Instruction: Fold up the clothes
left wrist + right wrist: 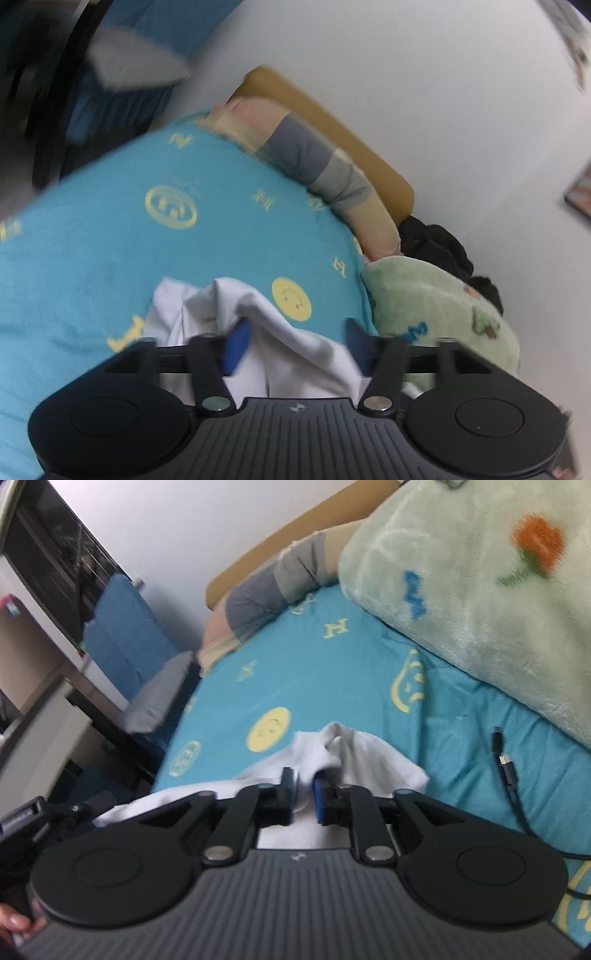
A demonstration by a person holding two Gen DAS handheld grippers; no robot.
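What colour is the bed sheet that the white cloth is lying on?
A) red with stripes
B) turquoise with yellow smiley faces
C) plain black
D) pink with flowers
B: the white cloth lies on a turquoise sheet printed with yellow smiley faces and letters, as both wrist views show.

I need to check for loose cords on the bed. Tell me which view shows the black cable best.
The right wrist view: the black cable lies in full sight on the blue sheet, right of the white garment. The left wrist view shows none of it.
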